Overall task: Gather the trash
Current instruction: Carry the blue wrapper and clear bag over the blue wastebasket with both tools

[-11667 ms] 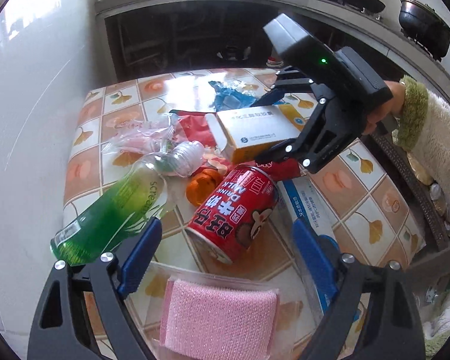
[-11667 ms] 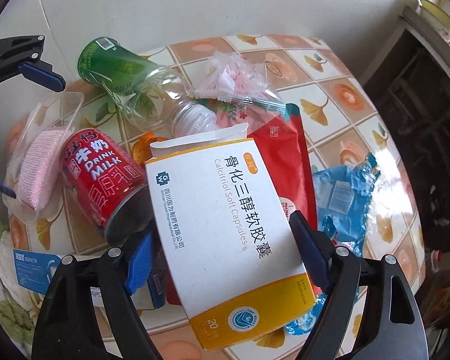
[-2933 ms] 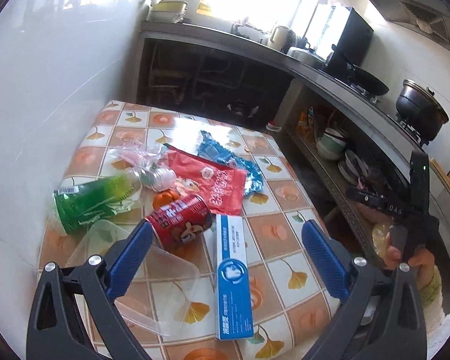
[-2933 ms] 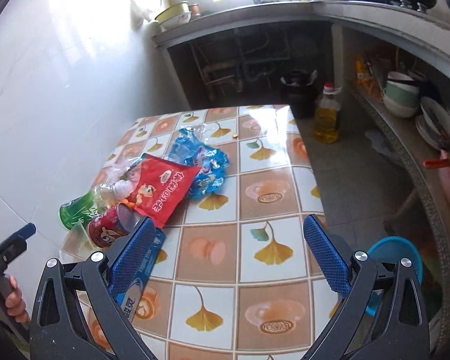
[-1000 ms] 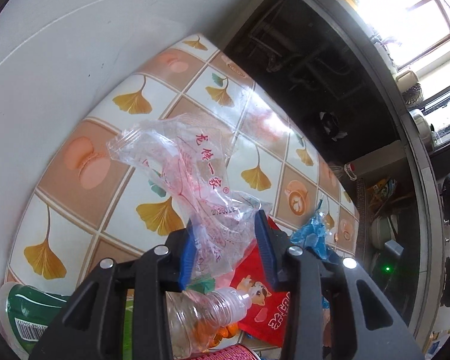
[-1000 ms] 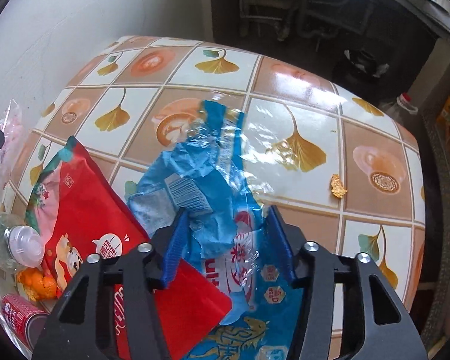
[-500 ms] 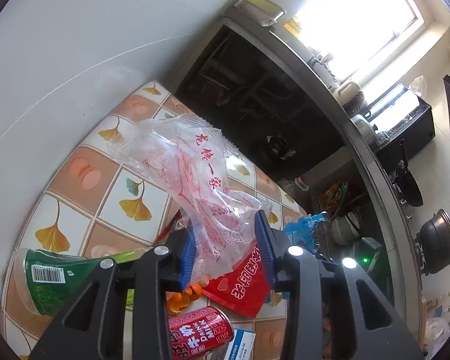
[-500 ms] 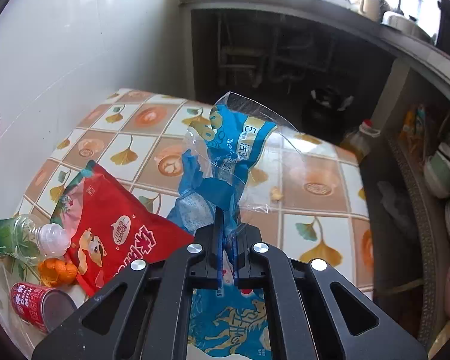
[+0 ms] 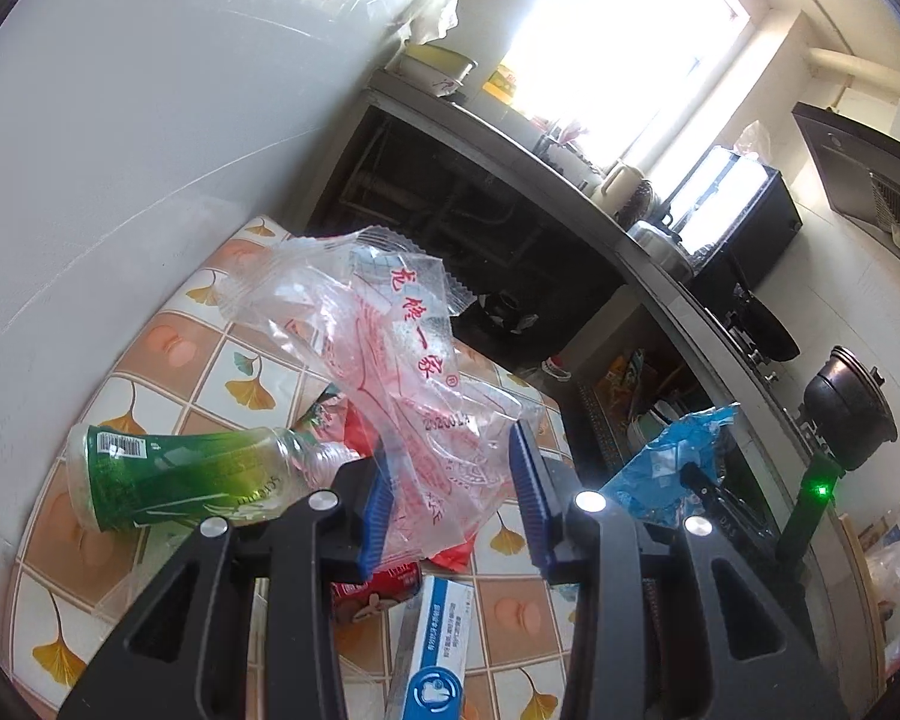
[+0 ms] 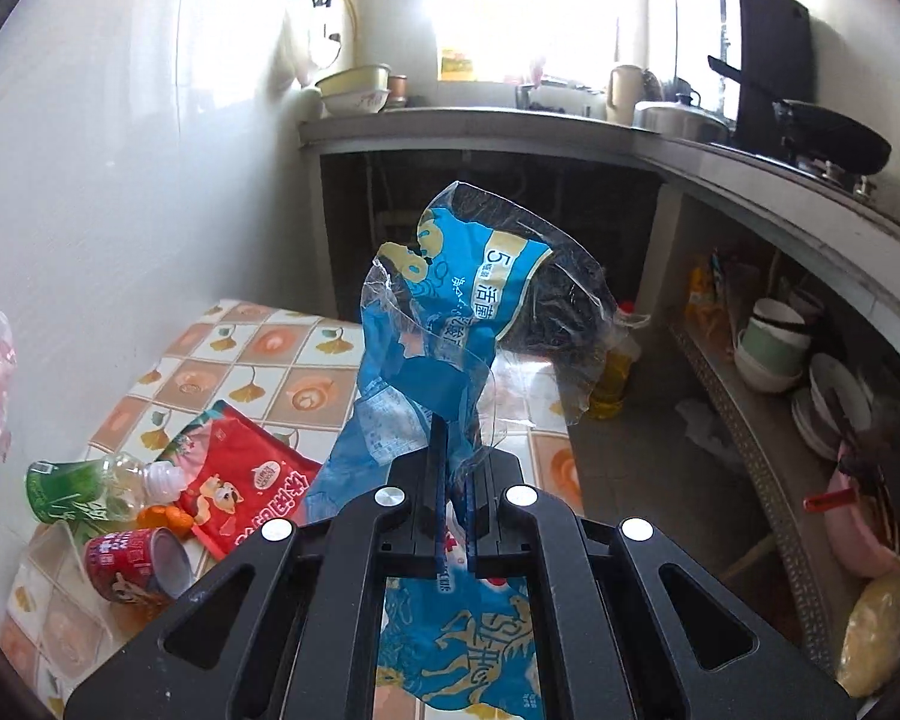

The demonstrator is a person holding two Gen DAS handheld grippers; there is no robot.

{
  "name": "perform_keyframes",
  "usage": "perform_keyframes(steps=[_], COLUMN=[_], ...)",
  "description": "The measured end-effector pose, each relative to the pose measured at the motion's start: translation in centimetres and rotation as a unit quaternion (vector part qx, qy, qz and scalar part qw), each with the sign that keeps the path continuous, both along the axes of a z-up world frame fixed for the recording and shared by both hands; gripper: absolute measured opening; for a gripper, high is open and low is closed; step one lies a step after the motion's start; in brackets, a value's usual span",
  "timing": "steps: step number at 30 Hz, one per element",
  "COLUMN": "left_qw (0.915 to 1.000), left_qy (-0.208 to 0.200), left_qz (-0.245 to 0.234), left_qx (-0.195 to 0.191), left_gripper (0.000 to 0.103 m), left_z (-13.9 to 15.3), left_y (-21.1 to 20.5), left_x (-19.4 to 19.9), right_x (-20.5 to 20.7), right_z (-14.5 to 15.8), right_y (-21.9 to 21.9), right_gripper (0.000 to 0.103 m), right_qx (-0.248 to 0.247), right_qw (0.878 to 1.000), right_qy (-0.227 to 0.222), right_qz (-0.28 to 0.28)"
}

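Note:
My left gripper (image 9: 453,474) is shut on a crumpled clear plastic bag with red print (image 9: 390,354), held up above the tiled table (image 9: 168,348). My right gripper (image 10: 453,480) is shut on a blue and clear plastic wrapper (image 10: 450,324), lifted off the table (image 10: 258,360); that wrapper (image 9: 666,462) also shows at the right of the left wrist view. Lying on the table are a green bottle (image 9: 186,474), a red snack bag (image 10: 240,486), a red milk can (image 10: 132,564) and a blue-and-white box (image 9: 432,648).
A white wall (image 9: 120,150) borders the table on the left. A grey kitchen counter (image 10: 660,144) runs behind and to the right, with bowls (image 10: 774,348) on its lower shelf and a yellow oil bottle (image 10: 612,378) on the floor. A black pot (image 9: 846,414) sits on the counter.
Both grippers rose away from the table, each carrying its wrapper. The right gripper's jaws closed on the blue wrapper and lifted it. More of the kitchen now shows in both views.

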State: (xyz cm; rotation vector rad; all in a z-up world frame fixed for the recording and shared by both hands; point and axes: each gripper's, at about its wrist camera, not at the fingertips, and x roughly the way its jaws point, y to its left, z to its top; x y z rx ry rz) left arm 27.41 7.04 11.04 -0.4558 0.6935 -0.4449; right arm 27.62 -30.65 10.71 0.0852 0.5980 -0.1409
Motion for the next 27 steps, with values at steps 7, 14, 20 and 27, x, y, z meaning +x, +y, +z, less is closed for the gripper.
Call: perform_keyframes(steps=[7, 14, 20, 27], left_qw=[0.9983, 0.9895, 0.9769, 0.9595], left_qy=[-0.010, -0.011, -0.008, -0.012], left_qz=[-0.057, -0.143, -0.209, -0.271], left_qx=[-0.004, 0.014, 0.043, 0.075], left_gripper=[0.036, 0.036, 0.036, 0.036], left_z=[-0.4, -1.6, -2.4, -3.3], left_y=[-3.3, -9.4, -15.6, -23.0], left_x=[-4.5, -7.0, -9.2, -11.8], right_x=[-7.5, -14.5, -18.7, -22.0], right_z=[1.3, 0.1, -2.1, -4.8], right_y=[-2.1, -5.8, -8.7, -12.1], right_gripper=[0.003, 0.003, 0.003, 0.003], right_qx=[0.047, 0.082, 0.108, 0.145], right_qw=[0.998, 0.990, 0.981, 0.970], right_qy=[-0.015, -0.013, -0.012, -0.007], right_qz=[-0.037, -0.113, -0.162, -0.196])
